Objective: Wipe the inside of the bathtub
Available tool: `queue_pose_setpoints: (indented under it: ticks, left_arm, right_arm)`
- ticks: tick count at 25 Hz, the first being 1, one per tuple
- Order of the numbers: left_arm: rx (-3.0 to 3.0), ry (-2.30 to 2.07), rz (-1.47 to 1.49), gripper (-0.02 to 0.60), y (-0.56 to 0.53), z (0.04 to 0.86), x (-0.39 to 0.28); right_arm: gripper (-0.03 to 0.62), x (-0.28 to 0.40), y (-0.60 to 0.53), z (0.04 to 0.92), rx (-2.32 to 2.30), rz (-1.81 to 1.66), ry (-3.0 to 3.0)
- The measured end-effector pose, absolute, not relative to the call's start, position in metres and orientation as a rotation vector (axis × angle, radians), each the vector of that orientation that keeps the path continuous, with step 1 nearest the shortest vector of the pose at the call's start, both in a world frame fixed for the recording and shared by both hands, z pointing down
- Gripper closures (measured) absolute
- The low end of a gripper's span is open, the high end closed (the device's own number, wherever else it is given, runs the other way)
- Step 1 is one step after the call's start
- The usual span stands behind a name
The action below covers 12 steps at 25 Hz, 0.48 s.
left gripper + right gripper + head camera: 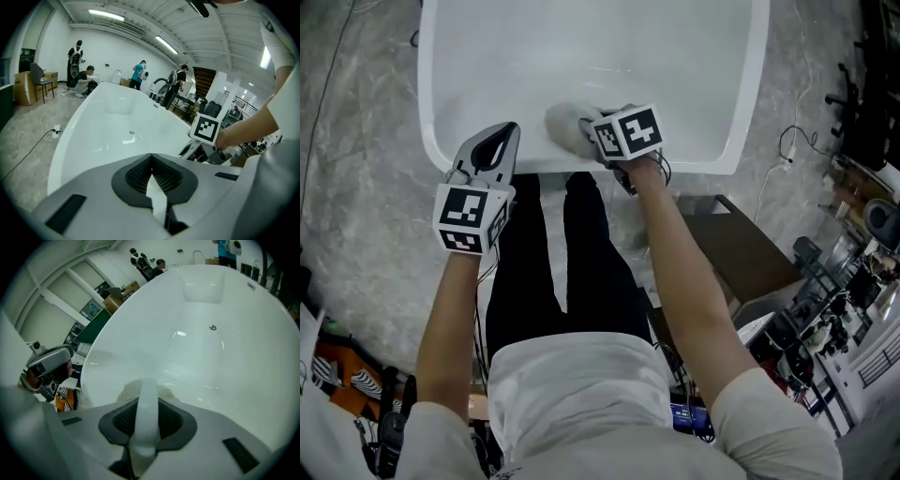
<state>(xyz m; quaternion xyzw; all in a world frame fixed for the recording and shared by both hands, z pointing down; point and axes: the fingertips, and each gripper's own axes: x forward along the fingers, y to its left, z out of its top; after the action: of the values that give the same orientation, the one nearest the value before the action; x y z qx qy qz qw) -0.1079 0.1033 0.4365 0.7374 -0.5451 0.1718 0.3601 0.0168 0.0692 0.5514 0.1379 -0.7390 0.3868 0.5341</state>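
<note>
Bathtub: white, its long axis runs straight away from you, with the drain in its floor. The white cloth lies against the near inside wall, clamped in your right gripper's jaws. Your left gripper hangs over the near rim, jaws closed together on nothing.

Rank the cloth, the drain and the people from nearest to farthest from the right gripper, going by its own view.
1. Cloth: clamped in the jaws, at the near end of the tub.
2. Drain: on the tub floor, up and to the right.
3. People: beyond the tub's far end, at the top of the view.
</note>
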Motion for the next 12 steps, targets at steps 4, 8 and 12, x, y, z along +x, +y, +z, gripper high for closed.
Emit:
queue_pose_setpoints:
  ticks: [4,8,12]
  left_arm:
    - [1.866,-1.435,0.439,0.572,0.118,0.443,-0.128]
    - [1.833,-1.470,0.433,0.572,0.128,0.446,-0.146]
    - [1.812,-1.497,0.427,0.572,0.136,0.446,-0.164]
  right_arm:
    - [0.497,-0.017,0.081,0.550,0.306,0.926,-1.791]
    - [0.497,-0.053,0.093,0.548,0.270,0.936,-1.828]
    - [0.497,-0.086,0.104,0.544,0.230,0.944,-1.856]
